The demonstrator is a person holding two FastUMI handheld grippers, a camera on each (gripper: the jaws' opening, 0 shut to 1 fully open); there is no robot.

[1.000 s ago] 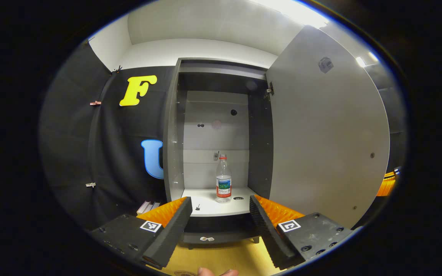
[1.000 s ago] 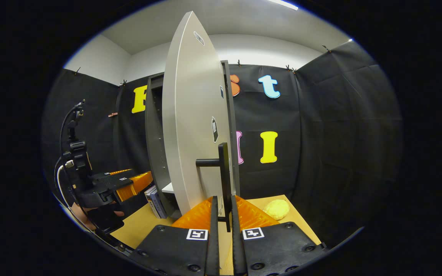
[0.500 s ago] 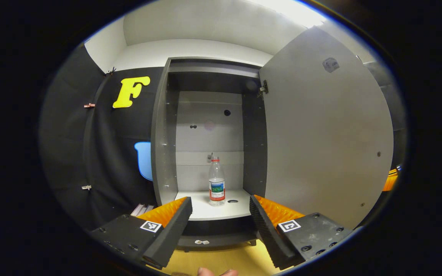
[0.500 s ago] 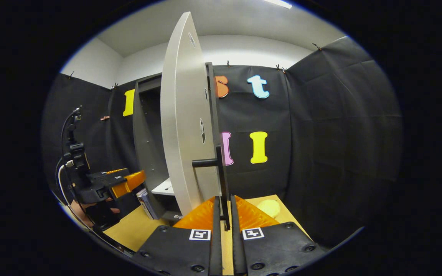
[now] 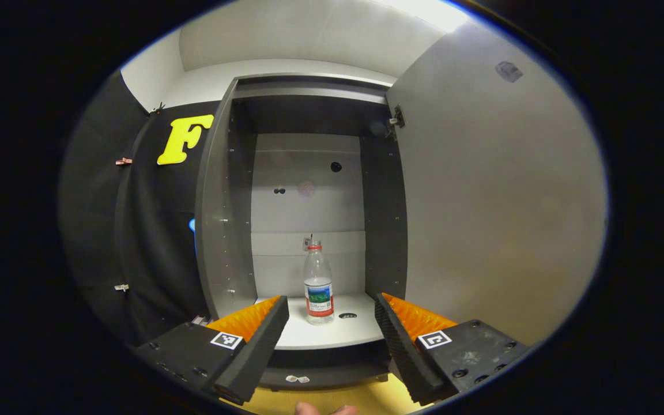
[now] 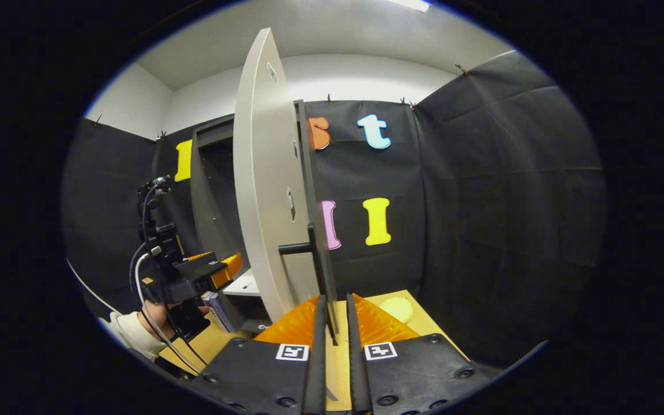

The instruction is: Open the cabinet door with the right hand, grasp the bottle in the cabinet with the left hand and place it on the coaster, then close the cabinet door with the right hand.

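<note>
Grey panels line the open cabinet (image 5: 225,230), and the bottle (image 5: 318,287) stands upright on its pale shelf (image 5: 332,334), toward the back and a little left of the shelf's middle. It is clear plastic with a red cap and a coloured label, and a small dark spot lies on the shelf just to its right. The left gripper (image 5: 332,331) points straight into the opening with its two fingers spread wide and nothing between them; the bottle is farther in, well apart from both fingertips. The cabinet door (image 5: 499,202) is swung out to the right of the opening, its pale inner face turned toward this camera.

From the right gripper view the door (image 6: 263,190) is seen nearly edge-on, with its dark bar handle (image 6: 316,259) standing out from the outer face. The right gripper (image 6: 332,323) has its fingers drawn in to a narrow gap around the lower end of the handle; they seem to press on it, though the contact itself is hard to make out. Far left in that view, the left gripper (image 6: 219,276) is held by a hand (image 6: 156,317) in a white sleeve, near the cabinet's front. A yellow rounded object (image 6: 396,309) lies on the wooden table (image 6: 424,328) to the right of the door.
</note>
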